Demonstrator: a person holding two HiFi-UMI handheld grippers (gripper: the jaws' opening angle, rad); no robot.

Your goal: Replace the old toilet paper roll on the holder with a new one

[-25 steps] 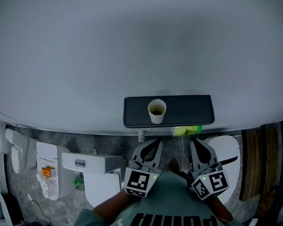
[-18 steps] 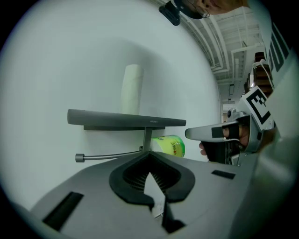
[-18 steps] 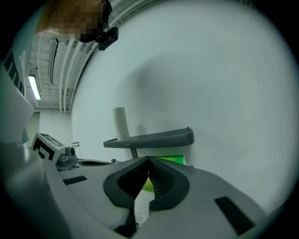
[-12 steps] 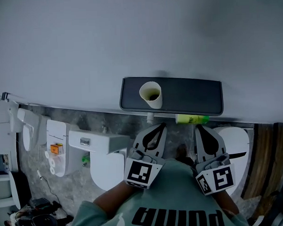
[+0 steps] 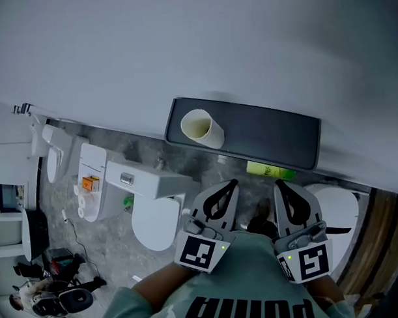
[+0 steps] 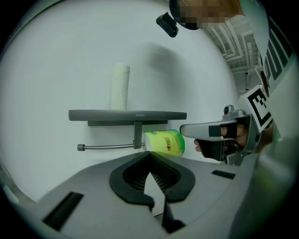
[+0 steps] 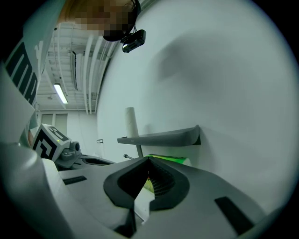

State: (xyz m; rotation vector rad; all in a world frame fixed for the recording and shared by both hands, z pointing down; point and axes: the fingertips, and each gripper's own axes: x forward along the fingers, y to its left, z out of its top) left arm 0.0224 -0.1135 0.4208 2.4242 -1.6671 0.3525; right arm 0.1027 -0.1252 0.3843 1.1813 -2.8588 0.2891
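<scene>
Overhead, toilet (image 5: 152, 218) visible, holder rod (image 6: 107, 147) seen from left gripper view.

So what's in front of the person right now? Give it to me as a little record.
shelf: dark, fixed to the white wall
tube: bare cardboard, upright on the shelf
roll: green wrapper, under the shelf, right of the rod
rod: thin, bare, sticking out to the left
left gripper: shut, empty, pointing at the shelf
right gripper: shut, empty, beside the left one
</scene>
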